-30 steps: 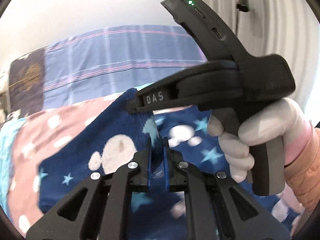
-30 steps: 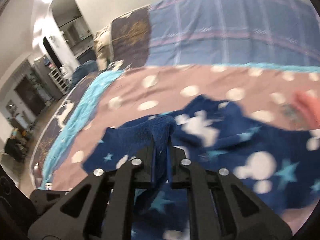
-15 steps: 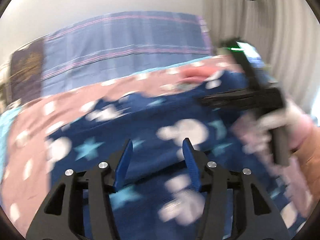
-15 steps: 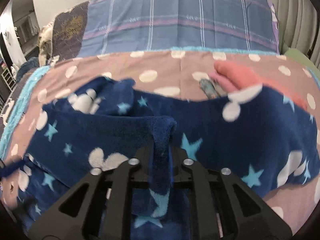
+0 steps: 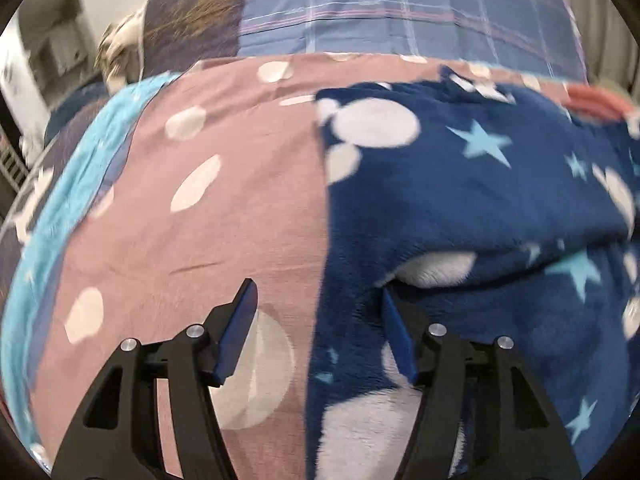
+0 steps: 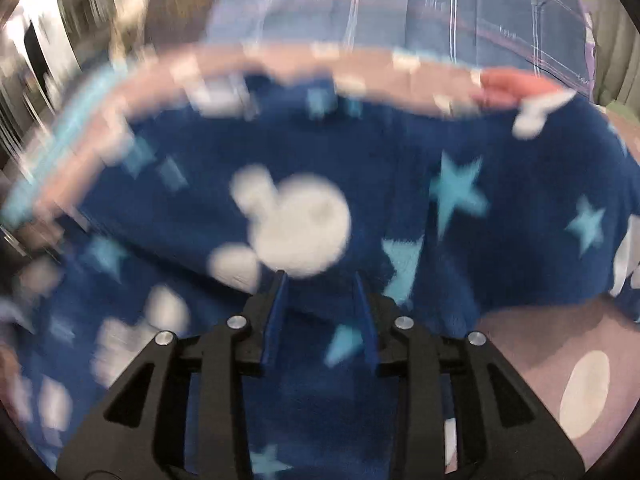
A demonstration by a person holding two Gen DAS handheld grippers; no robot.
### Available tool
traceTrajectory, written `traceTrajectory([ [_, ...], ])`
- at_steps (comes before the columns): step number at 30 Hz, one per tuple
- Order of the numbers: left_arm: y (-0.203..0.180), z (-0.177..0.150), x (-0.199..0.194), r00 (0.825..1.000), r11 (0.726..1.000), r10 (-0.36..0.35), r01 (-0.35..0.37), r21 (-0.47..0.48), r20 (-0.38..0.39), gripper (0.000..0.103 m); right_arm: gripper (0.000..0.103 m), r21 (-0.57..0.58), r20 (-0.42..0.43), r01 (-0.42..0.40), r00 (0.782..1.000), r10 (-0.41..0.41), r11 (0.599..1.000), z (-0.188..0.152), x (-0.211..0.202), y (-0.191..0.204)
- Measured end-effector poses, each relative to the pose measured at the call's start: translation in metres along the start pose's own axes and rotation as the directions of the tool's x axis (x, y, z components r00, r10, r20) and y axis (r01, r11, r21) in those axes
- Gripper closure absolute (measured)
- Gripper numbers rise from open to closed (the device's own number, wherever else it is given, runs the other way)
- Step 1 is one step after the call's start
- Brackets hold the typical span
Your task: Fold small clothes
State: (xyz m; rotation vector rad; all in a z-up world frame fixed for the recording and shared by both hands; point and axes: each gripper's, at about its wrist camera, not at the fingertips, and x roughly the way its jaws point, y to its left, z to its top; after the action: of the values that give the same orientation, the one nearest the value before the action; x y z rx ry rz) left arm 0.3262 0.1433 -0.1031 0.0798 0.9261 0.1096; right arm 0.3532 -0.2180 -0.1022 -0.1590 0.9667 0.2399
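Observation:
A dark blue fleece garment [image 5: 460, 208] with white mouse heads and light blue stars lies on the pink dotted bed cover [image 5: 208, 216]. It is folded over itself, with a fold edge running across the right. My left gripper [image 5: 318, 304] is open and empty, straddling the garment's left edge just above it. In the right wrist view the same garment [image 6: 304, 184] fills the frame, blurred. My right gripper [image 6: 319, 284] is open and empty over its middle.
A blue plaid pillow or cover [image 5: 400, 4] lies at the head of the bed. A red-orange cloth [image 6: 516, 84] lies beyond the garment at the far right. The bed's turquoise edge [image 5: 52, 208] runs down the left, with the room beyond.
Both grippers have let go of the garment and opened, the left half a second ago, the right since then. The raised fold has been laid down flat. The left gripper has shifted to the garment's left edge.

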Motion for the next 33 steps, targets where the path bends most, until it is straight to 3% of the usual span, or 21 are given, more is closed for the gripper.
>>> traceTrajectory([
  [2,0.005,-0.001,-0.004,1.000,0.999,-0.017,0.017,-0.028,0.011,0.041,0.070,-0.030,0.015,0.037,0.999,-0.036,0.999,0.002,-0.008,0.009],
  [5,0.011,-0.010,-0.012,0.997,0.996,-0.053,0.056,-0.063,0.052,0.042,0.069,-0.054,0.076,0.019,0.997,-0.014,0.998,0.015,-0.033,0.023],
  [8,0.009,-0.014,-0.020,0.993,0.994,-0.084,0.090,-0.069,0.087,0.043,0.067,-0.081,0.122,-0.044,0.991,0.053,0.996,0.034,-0.055,0.045],
  [12,-0.001,-0.011,-0.022,0.985,0.989,-0.140,0.143,-0.026,0.104,0.044,0.067,-0.130,0.108,-0.178,0.975,0.193,0.975,0.078,-0.055,0.093],
  [16,-0.011,-0.004,-0.017,0.980,0.985,-0.173,0.173,0.010,0.102,0.045,0.067,-0.153,0.038,-0.265,0.961,0.274,0.952,0.131,-0.023,0.149],
  [18,-0.008,-0.006,-0.010,0.980,0.983,-0.181,0.182,-0.014,0.081,0.053,0.067,-0.165,0.008,-0.287,0.956,0.292,0.944,0.154,-0.002,0.177],
  [21,0.004,-0.010,-0.002,0.972,0.968,-0.226,0.231,-0.096,0.058,0.060,0.067,-0.231,-0.003,-0.268,0.962,0.274,0.935,0.181,0.024,0.218],
  [23,0.007,-0.012,-0.004,0.974,0.969,-0.215,0.221,-0.113,0.069,0.068,0.066,-0.249,-0.013,-0.263,0.963,0.268,0.932,0.193,0.042,0.236],
  [26,0.009,-0.013,-0.003,0.970,0.963,-0.232,0.240,-0.124,0.072,0.073,0.049,-0.255,-0.040,-0.243,0.970,0.241,0.936,0.210,0.076,0.259],
  [28,0.012,-0.014,-0.003,0.963,0.954,-0.257,0.265,-0.137,0.077,0.075,0.049,-0.269,-0.064,-0.236,0.972,0.227,0.934,0.212,0.092,0.268],
  [29,0.015,-0.015,-0.002,0.957,0.945,-0.279,0.288,-0.152,0.080,0.077,0.061,-0.293,-0.083,-0.216,0.976,0.201,0.931,0.212,0.104,0.276],
  [30,0.018,-0.016,-0.001,0.952,0.938,-0.295,0.305,-0.166,0.082,0.080,0.093,-0.313,-0.089,-0.193,0.981,0.174,0.930,0.211,0.110,0.280],
  [33,0.028,-0.019,0.000,0.943,0.918,-0.321,0.334,-0.215,0.094,0.082,0.094,-0.296,-0.024,-0.209,0.977,0.211,0.932,0.213,0.113,0.286],
])
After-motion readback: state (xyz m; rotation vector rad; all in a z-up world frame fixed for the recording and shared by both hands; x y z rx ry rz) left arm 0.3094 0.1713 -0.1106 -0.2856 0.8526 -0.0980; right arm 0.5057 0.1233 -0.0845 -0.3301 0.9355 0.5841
